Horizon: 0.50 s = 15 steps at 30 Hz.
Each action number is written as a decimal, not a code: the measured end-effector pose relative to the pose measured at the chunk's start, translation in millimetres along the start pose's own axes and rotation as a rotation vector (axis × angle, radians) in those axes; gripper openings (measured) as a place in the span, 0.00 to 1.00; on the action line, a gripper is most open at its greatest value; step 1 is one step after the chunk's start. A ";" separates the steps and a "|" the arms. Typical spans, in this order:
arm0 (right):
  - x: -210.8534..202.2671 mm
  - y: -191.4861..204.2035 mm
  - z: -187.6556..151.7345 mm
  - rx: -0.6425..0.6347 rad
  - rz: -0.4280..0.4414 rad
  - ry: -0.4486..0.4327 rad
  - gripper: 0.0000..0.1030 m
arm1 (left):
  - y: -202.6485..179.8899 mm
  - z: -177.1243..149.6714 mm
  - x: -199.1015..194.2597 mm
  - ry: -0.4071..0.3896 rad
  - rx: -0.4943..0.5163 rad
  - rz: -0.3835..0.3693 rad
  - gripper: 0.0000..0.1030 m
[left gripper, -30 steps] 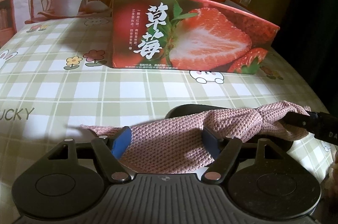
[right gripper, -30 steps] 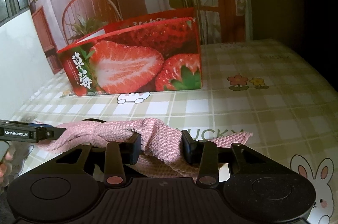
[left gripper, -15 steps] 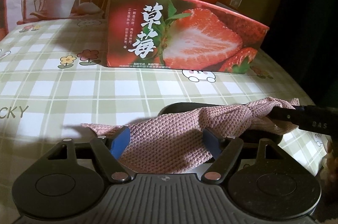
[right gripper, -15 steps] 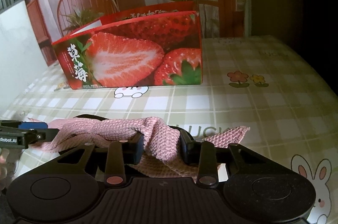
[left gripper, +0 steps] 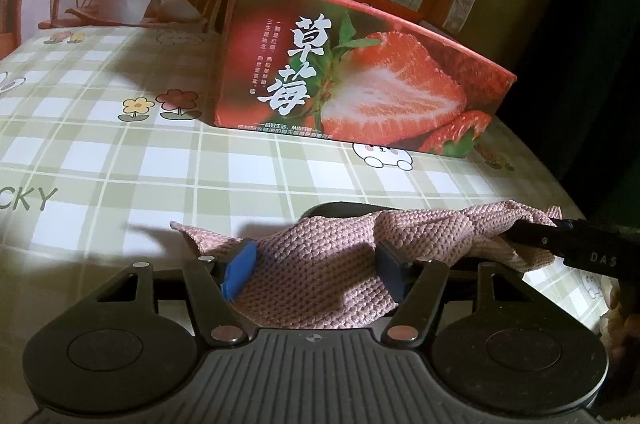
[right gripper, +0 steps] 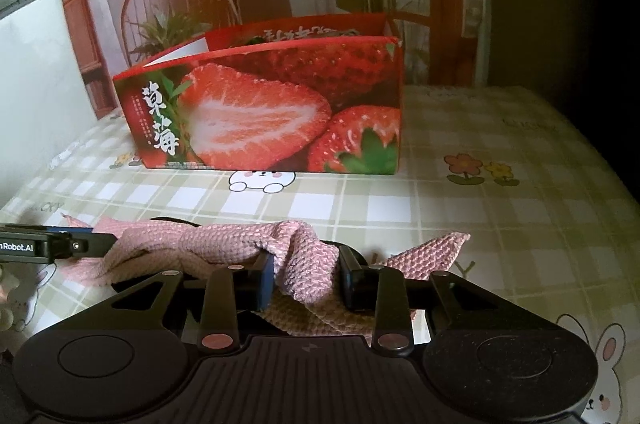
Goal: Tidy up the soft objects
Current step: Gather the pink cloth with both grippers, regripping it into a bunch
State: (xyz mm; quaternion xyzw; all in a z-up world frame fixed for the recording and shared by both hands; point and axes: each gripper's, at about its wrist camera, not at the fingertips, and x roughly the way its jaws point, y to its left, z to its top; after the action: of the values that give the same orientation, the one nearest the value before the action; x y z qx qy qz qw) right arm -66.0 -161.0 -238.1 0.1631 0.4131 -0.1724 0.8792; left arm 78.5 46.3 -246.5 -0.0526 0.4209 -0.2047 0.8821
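Jaws of the left gripper are closing around the pink knitted cloth, so the right gripper, pinching a bunched fold, should hold tension.

Pink knit cloth, red strawberry-print box, green-checked tablecloth

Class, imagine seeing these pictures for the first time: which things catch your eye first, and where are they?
The red strawberry box stands at the back of the checked tablecloth. In front, a pink knitted cloth stretches between the left gripper, whose jaws are closing, and the right gripper, which pinches a bunched fold.
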 end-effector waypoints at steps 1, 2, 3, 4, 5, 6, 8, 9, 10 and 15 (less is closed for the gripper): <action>0.6 -0.9 0.0 0.006 0.003 0.006 0.35 | 0.1 0.0 0.0 0.000 0.001 0.002 0.65; 1.4 -1.5 -0.1 0.010 0.001 0.009 0.36 | 0.2 0.1 0.0 0.000 0.000 0.004 0.63; 3.0 -1.9 0.6 0.012 0.003 0.014 0.36 | 0.6 0.1 -0.3 -0.001 -0.002 0.008 0.61; 3.5 -2.1 0.3 0.014 0.006 0.015 0.37 | 1.3 0.2 -0.5 -0.003 -0.005 0.010 0.59; 3.4 -2.2 -0.2 0.014 0.007 0.015 0.38 | 2.0 0.4 -0.5 -0.005 -0.010 0.011 0.56; 3.6 -2.7 -0.6 0.014 0.008 0.016 0.38 | 3.3 0.0 -1.1 -0.006 -0.012 0.008 0.54; 3.9 -4.4 -2.7 0.020 0.010 0.019 0.39 | 3.7 0.4 -0.7 -0.004 -0.017 -0.015 0.40; 4.5 -6.0 -3.7 0.027 0.011 0.023 0.39 | 2.7 -0.2 -0.8 -0.001 -0.018 -0.029 0.37; 4.4 -7.6 -4.6 0.034 0.014 0.024 0.38 | 1.5 0.2 -0.9 0.003 -0.017 -0.033 0.36; 6.4 -8.7 -5.6 0.039 0.022 0.023 0.32 | -4.3 3.8 -9.1 -0.009 0.006 -0.023 0.53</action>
State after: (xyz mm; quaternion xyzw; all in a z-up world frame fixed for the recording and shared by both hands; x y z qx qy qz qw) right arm -69.7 -167.4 -247.8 0.1869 0.4181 -0.1689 0.8728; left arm 74.9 45.8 -236.3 -0.0558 0.4156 -0.2157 0.8819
